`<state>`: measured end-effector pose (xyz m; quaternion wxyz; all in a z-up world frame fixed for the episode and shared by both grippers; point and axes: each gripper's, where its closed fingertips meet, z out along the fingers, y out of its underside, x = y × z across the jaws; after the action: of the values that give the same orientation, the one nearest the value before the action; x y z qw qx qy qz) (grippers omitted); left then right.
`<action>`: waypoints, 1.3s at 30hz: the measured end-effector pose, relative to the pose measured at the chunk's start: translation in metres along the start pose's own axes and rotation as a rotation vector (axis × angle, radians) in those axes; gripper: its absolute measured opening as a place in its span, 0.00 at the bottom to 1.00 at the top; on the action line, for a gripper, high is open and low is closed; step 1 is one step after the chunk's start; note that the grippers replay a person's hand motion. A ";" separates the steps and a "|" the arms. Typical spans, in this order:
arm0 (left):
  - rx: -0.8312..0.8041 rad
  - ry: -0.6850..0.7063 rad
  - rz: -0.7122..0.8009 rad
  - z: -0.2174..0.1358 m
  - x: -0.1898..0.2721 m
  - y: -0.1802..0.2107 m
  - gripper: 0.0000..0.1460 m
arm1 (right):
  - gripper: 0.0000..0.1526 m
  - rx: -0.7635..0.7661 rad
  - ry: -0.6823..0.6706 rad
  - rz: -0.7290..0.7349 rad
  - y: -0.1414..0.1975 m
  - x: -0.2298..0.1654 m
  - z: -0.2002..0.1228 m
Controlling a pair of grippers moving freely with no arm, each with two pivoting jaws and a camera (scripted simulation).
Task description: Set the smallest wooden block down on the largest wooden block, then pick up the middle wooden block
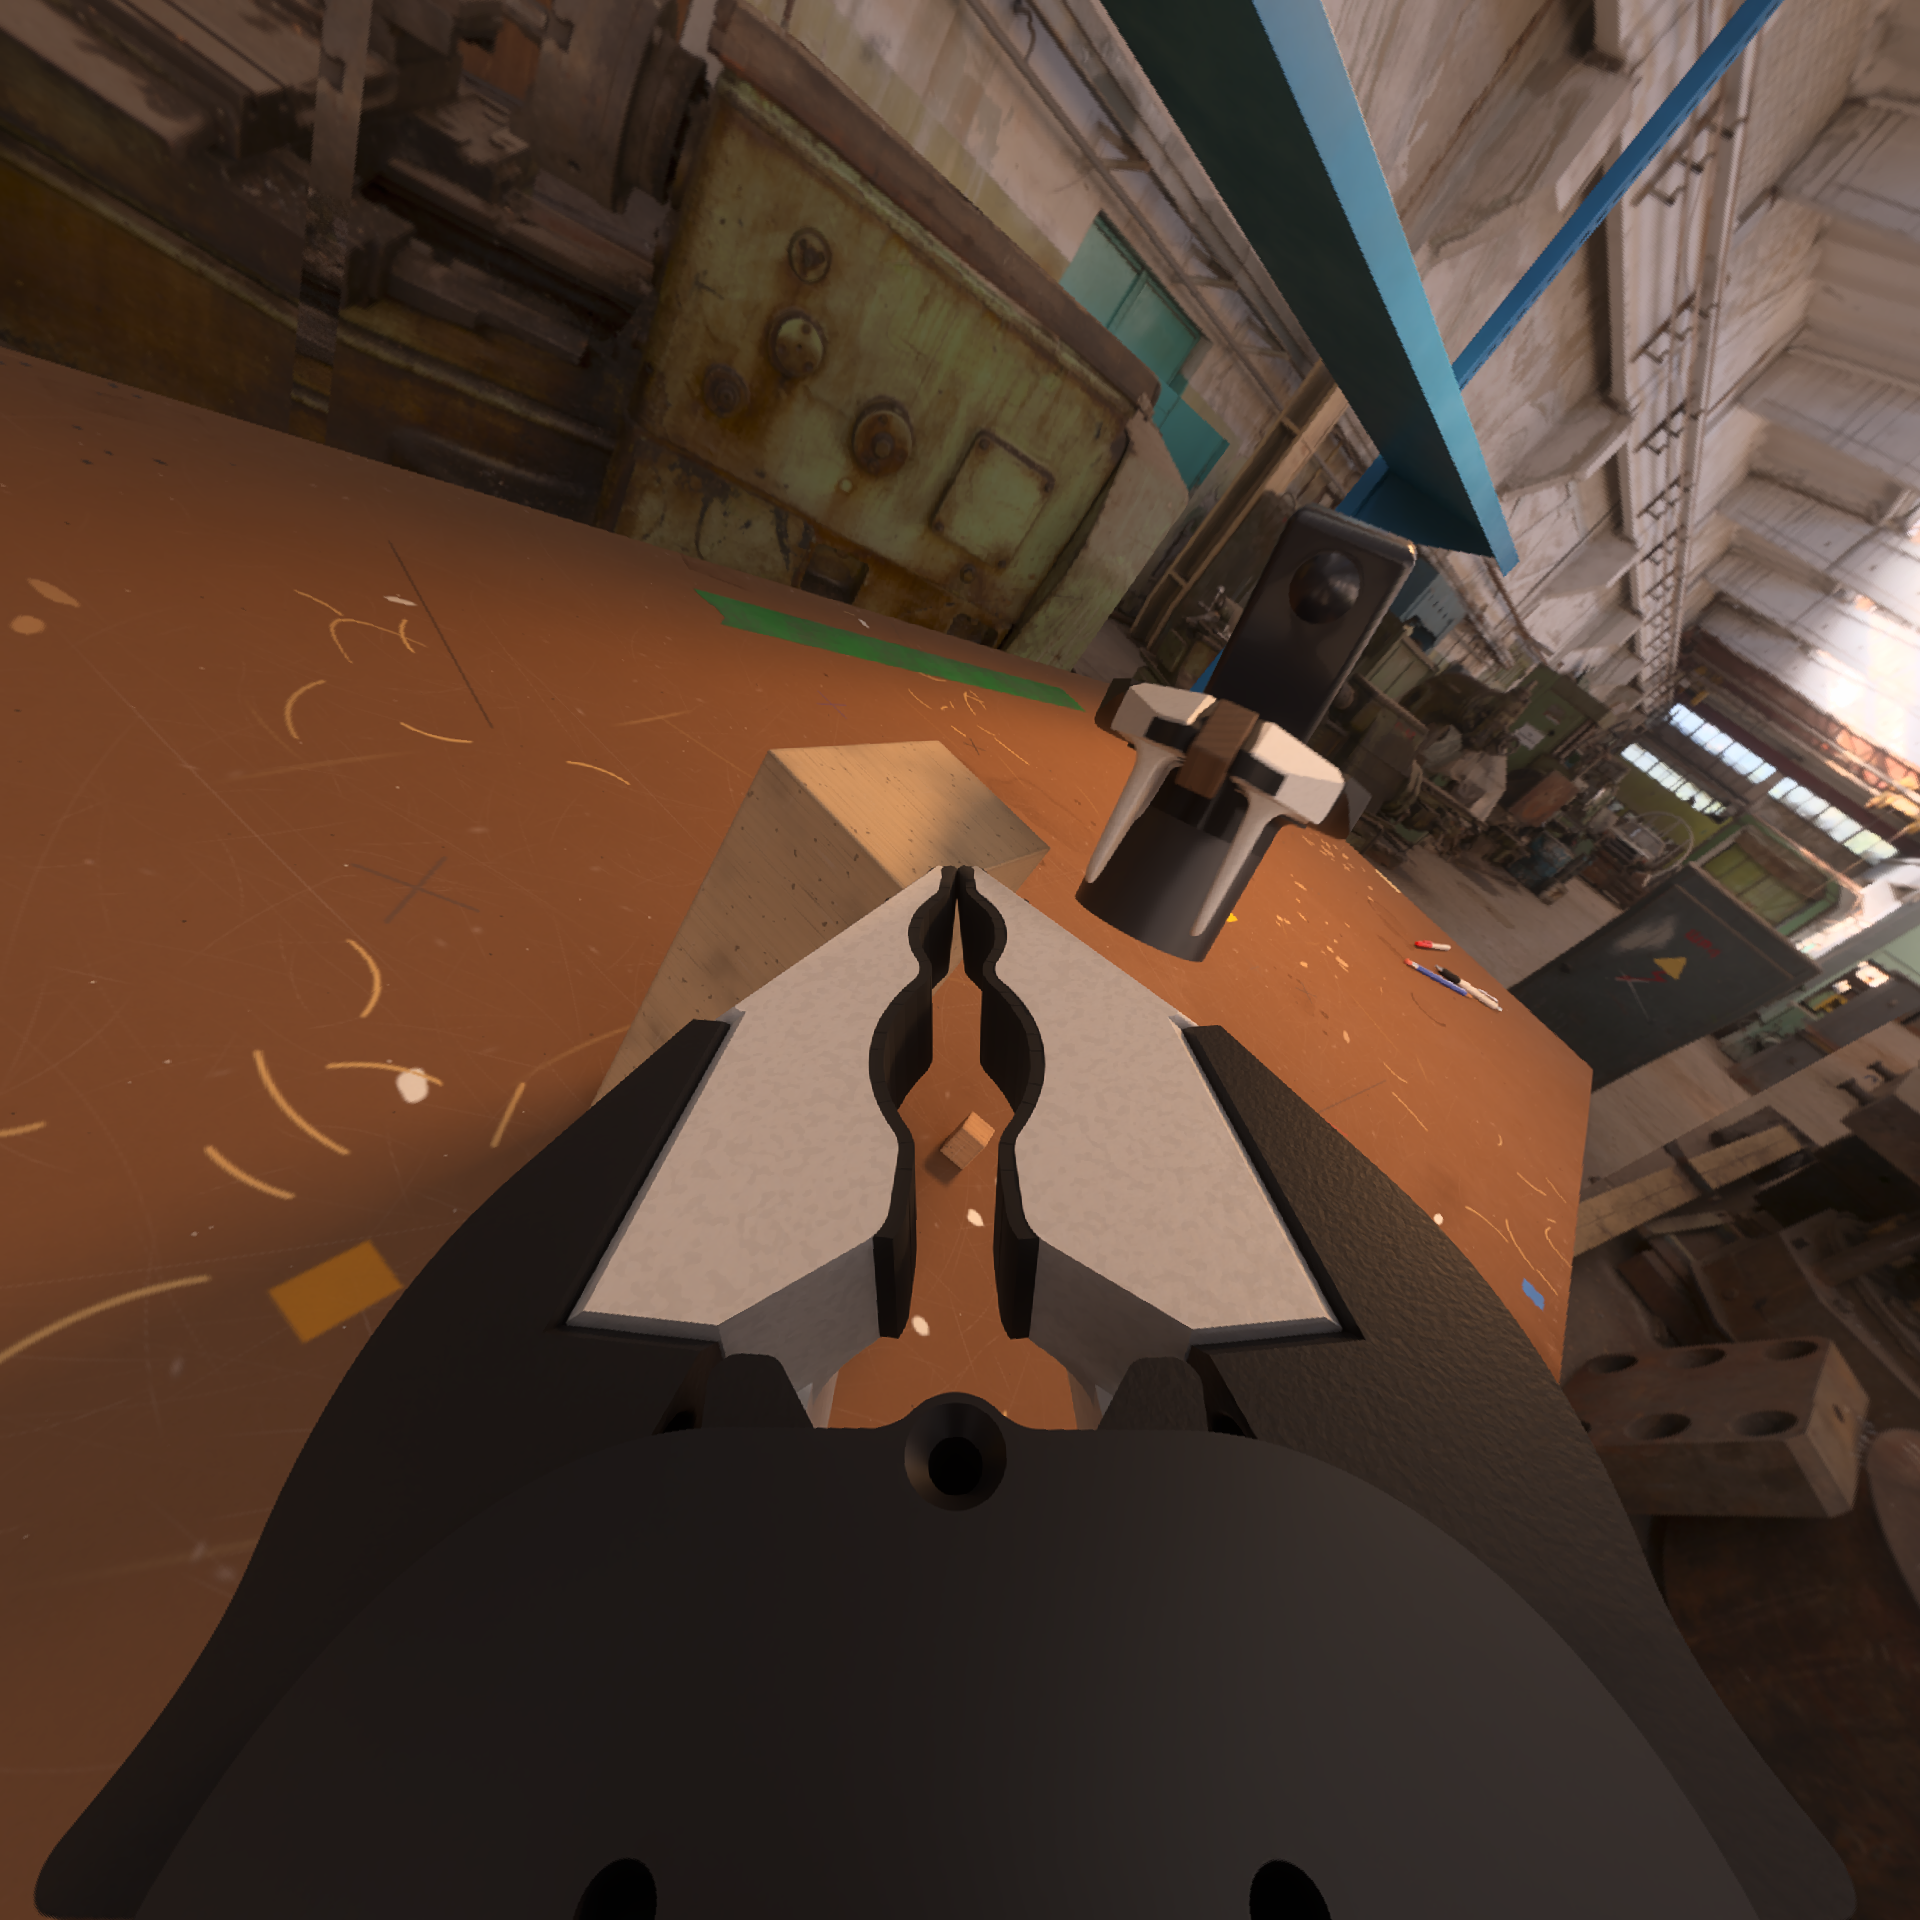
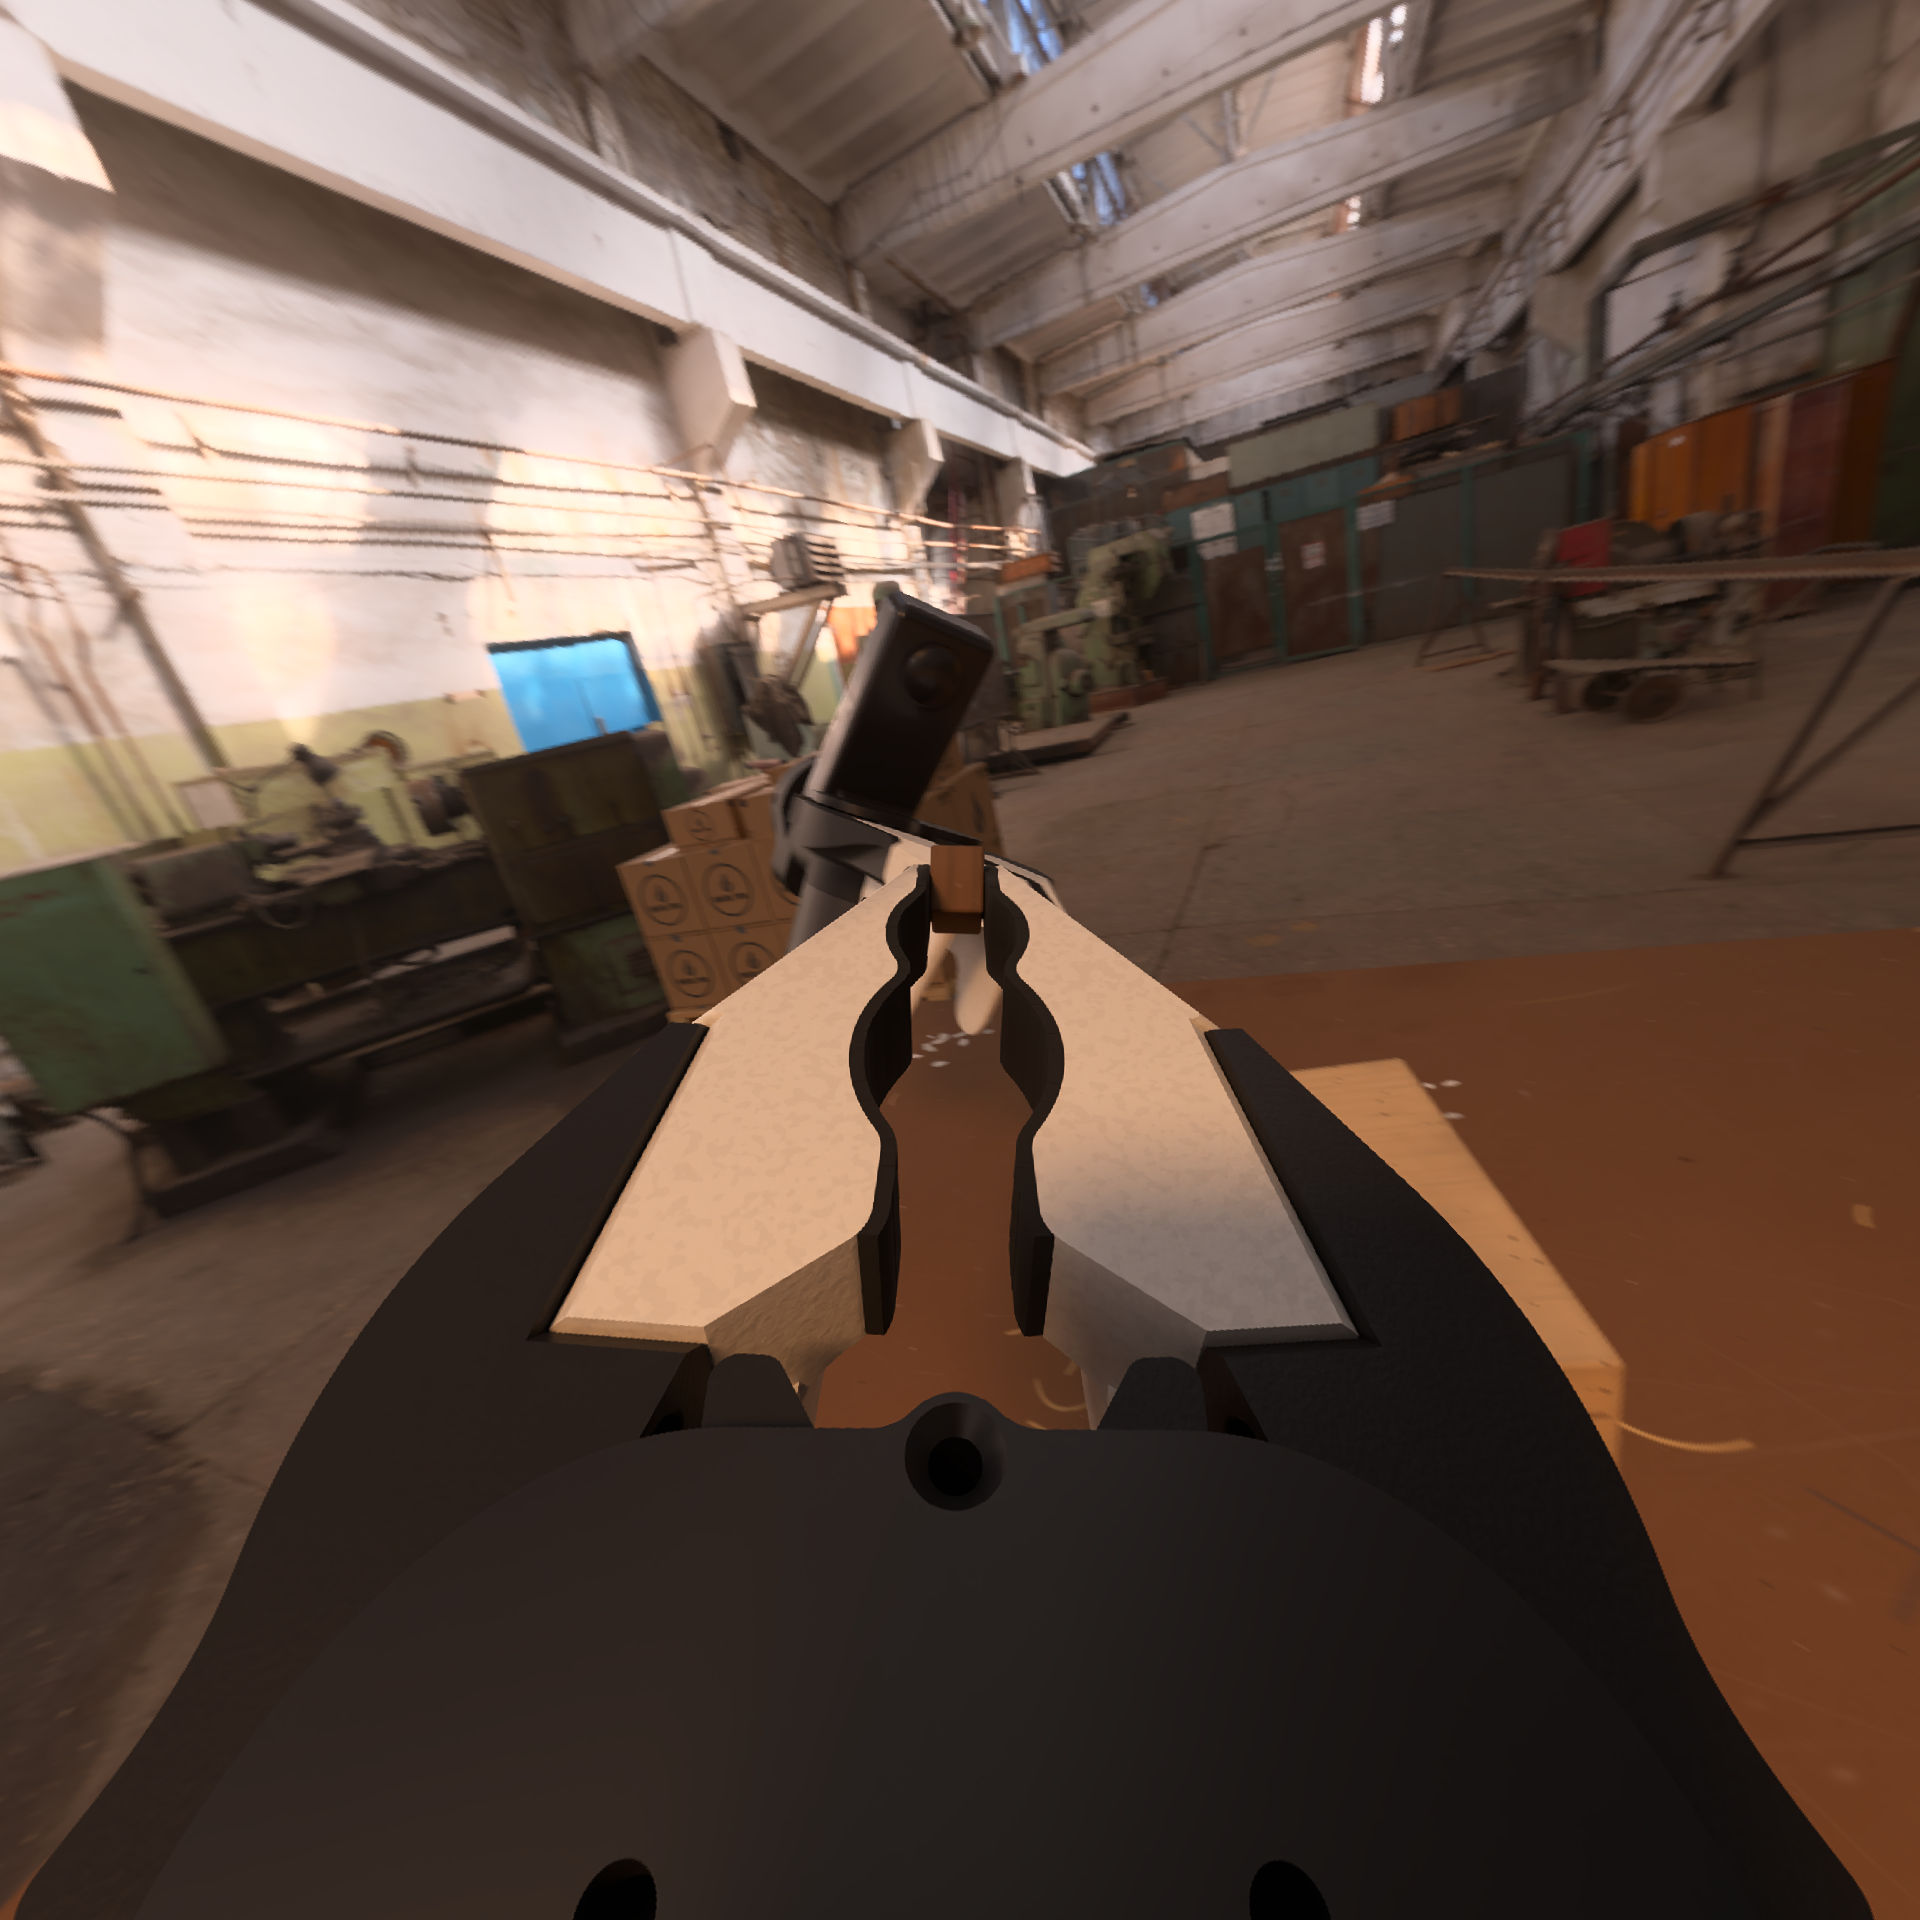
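Right gripper (image 2: 958, 883) was clamped on a small brown wooden block (image 2: 956, 888) at its fingertips, lifted clear of the scuffed orange-brown tabletop (image 2: 1662, 1039). The left wrist view showed the same pairing from afar: block (image 1: 1218, 750) pinched between pale fingers, well above the surface.

Left gripper (image 1: 958, 878) had its tips pressed together, nothing between them; it hovered over the large pale wooden block (image 1: 883, 810).

A tiny light-tan wooden cube (image 1: 966, 1141) lay on the tabletop below the left gripper, near the large block.

Judgement: the held block looked like the middle one, while the smallest still sat on the tabletop, so the stacking step appeared undone. The next move likely called for opening the left gripper and descending onto the tiny cube.
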<state>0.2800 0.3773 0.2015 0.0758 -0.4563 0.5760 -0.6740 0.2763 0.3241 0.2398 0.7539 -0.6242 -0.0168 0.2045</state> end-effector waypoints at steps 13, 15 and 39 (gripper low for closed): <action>0.002 -0.029 0.023 -0.001 -0.005 -0.006 0.00 | 0.06 -0.098 0.114 -0.122 -0.001 0.021 0.007; 0.010 -0.039 0.026 -0.004 -0.007 -0.008 0.00 | 0.06 -0.123 0.100 -0.139 0.004 0.022 0.006; 0.049 -0.140 0.097 -0.013 -0.022 -0.027 0.00 | 0.06 -0.527 -0.196 -0.230 0.014 0.021 -0.033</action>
<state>0.2954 0.4089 0.2132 0.1598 -0.4720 0.5740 -0.6498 0.3010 0.3027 0.2141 0.5791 -0.7694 -0.2125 0.1655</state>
